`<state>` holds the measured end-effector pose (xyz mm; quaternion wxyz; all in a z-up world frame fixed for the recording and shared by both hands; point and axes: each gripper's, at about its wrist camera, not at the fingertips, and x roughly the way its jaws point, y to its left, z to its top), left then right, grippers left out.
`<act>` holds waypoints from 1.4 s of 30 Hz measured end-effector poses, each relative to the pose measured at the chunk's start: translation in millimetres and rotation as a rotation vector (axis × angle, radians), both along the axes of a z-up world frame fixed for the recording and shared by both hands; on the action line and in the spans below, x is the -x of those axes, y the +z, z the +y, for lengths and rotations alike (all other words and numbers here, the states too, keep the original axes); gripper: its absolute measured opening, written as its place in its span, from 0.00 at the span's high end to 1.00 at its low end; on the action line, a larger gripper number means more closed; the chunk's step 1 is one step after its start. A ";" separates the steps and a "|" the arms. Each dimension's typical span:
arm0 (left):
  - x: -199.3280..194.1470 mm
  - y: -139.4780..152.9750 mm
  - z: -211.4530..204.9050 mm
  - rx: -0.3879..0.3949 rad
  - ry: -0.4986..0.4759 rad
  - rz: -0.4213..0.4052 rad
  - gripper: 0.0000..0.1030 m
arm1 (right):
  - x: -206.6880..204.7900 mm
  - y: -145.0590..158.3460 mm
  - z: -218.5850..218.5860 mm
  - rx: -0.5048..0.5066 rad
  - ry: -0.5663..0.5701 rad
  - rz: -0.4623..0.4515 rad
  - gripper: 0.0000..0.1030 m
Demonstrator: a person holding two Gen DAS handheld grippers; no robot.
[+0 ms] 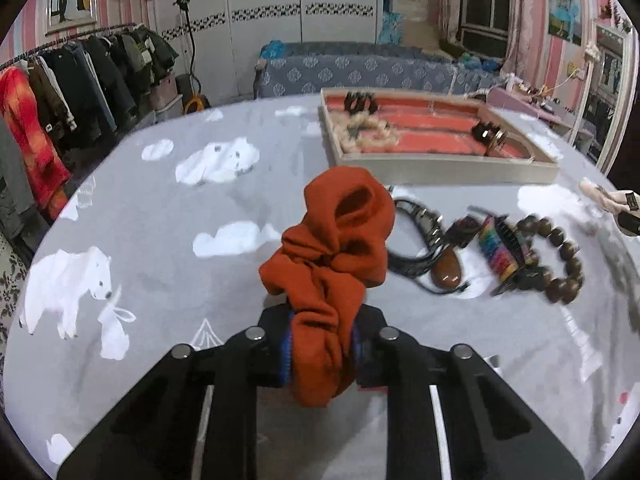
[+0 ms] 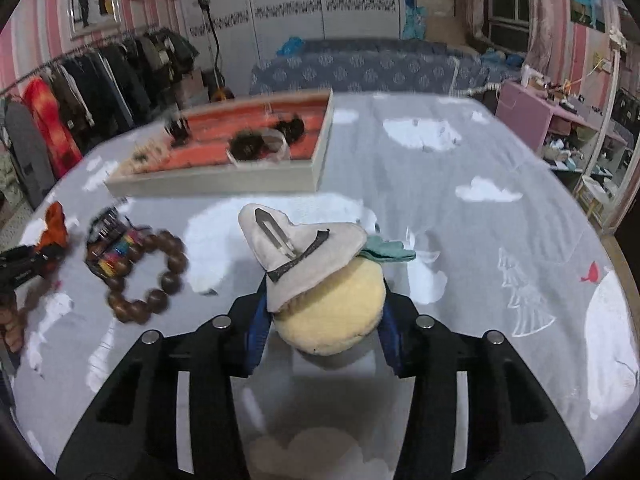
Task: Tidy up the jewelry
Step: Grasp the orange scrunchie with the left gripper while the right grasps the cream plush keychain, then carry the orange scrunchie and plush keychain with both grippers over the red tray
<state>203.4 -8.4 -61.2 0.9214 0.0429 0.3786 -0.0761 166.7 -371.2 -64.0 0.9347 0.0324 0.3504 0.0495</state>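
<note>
Gripping orange scrunchie in clenched left tool above grey table, plush hair clip in clenched right tool, wooden bead bracelet and tray beyond.

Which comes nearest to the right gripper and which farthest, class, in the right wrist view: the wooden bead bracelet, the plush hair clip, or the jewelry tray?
1. Plush hair clip: clamped between the right gripper pads, centre.
2. Wooden bead bracelet: lying on the grey tablecloth, to the left.
3. Jewelry tray: farther back, upper left, with items already in it.
</note>
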 end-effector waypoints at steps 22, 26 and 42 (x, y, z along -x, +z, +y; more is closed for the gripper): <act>-22.4 158.5 -42.3 0.017 -0.019 -0.312 0.79 | 10.7 184.1 16.8 0.021 0.004 -0.343 0.54; -46.4 175.2 -59.3 0.043 -0.033 -0.328 0.79 | -15.7 200.6 22.8 0.013 0.012 -0.361 0.54; -197.4 95.1 -132.1 0.143 -0.072 -0.133 0.78 | -195.9 120.7 49.3 -0.019 0.026 -0.188 0.54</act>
